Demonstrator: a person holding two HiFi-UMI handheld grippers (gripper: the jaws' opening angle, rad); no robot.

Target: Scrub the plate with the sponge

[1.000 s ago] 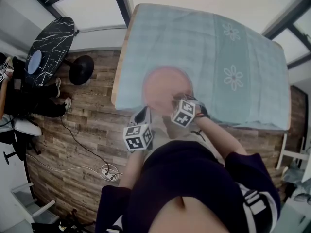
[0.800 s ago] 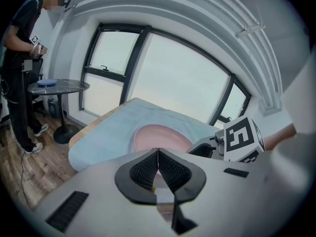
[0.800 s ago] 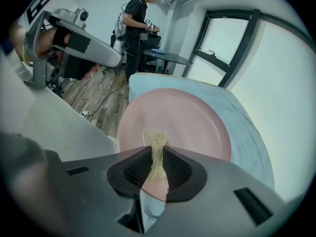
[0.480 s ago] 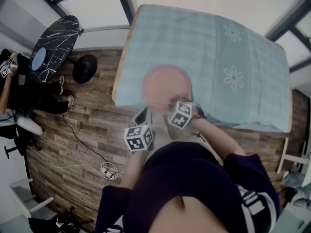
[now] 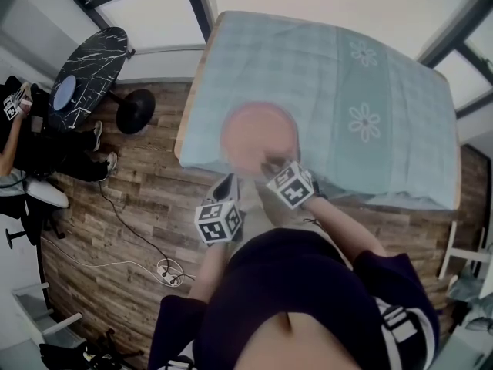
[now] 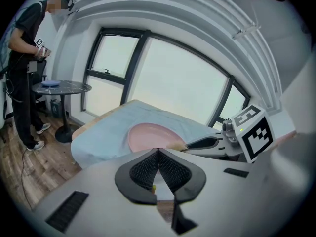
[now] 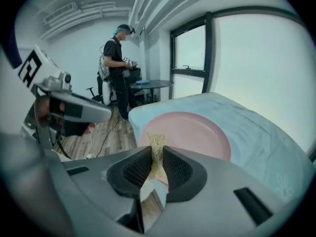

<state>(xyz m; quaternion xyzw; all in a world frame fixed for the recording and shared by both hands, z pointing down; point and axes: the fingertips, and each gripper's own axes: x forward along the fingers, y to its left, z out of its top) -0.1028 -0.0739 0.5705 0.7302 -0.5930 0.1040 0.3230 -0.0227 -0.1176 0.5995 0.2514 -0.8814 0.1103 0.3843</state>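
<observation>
The wood floor (image 5: 115, 206) and the big table (image 5: 192, 83) with its blue cloth (image 5: 370, 68) look much the same as a second ago. They have only slid a tiny bit to the left in my head view, and the pink plate (image 5: 258, 133) has slid with them. The plate lies flat on the cloth, near the table edge closest to me. The small black table (image 5: 88, 60) is still off to my left, and a person (image 7: 116, 68) stands beside it. My right gripper (image 7: 157, 148) has come back a little toward me. A second ago its marker cube covered more of the plate, and now the cube sits just past the plate's near rim. My left gripper (image 6: 158, 152) has hardly moved. It hangs just off the near edge of the table, over the floor, close to the plate but not touching it. Its jaws are pressed together, and I cannot make out anything held in them. The plate is straight ahead of them. My right gripper's jaws are squeezed on the sponge (image 7: 157, 139), a thin, rough, yellow one that sticks up between them. The sponge is at the near rim of the plate, and most of the plate lies beyond it. I cannot tell if the sponge touches the plate.
</observation>
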